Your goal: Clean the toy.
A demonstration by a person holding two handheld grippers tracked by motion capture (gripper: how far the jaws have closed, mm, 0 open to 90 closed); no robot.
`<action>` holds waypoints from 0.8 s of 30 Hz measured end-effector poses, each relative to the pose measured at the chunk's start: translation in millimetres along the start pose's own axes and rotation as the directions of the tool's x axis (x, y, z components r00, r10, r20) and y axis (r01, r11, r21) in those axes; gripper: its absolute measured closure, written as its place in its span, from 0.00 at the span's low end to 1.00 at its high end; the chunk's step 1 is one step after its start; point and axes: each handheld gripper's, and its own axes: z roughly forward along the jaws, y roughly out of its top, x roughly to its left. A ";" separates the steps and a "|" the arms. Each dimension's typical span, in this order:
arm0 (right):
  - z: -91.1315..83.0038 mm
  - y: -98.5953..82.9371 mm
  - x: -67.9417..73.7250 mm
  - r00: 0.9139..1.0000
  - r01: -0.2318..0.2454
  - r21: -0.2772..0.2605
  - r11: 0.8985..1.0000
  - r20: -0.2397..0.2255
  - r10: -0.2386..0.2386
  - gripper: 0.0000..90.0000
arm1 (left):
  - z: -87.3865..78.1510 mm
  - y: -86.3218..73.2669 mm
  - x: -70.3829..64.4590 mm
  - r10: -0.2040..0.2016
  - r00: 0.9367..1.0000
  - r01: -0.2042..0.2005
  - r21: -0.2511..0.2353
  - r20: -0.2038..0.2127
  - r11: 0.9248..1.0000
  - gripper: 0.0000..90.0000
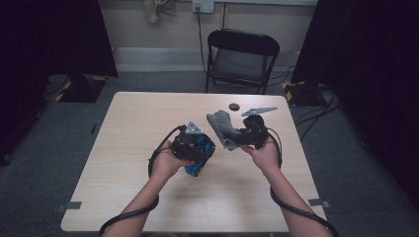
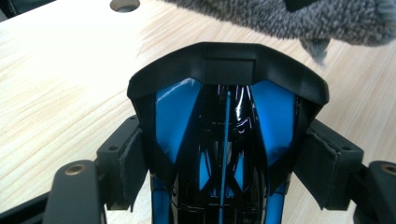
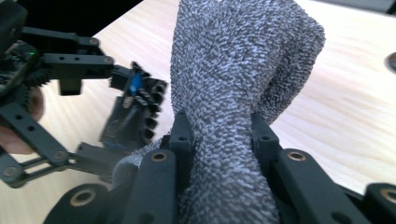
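Observation:
A glossy black and blue plastic object is held just above the wooden table, left of centre, with my left gripper shut on it. In the left gripper view the object stands between the padded jaws of that gripper. My right gripper is shut on a grey fluffy cloth, which it holds close to the object's right side. In the right gripper view the cloth rises bunched from that gripper, and the object shows to its left.
A small dark round thing lies on the table behind the cloth. A black folding chair stands past the far edge. Bare tabletop lies to the left and along the near edge.

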 end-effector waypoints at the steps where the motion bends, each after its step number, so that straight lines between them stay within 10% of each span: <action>1: 1.4 1.4 1.2 1.000 -0.007 0.007 1.000 -0.007 0.007 0.78 | -0.5 0.3 -0.4 0.008 1.000 -0.008 0.002 -0.003 1.000 0.28; 24: 16.6 9.9 16.0 0.992 0.063 0.150 0.987 -0.116 -0.045 0.80 | -1.3 -2.2 3.5 0.019 1.000 -0.019 0.024 -0.012 1.000 0.28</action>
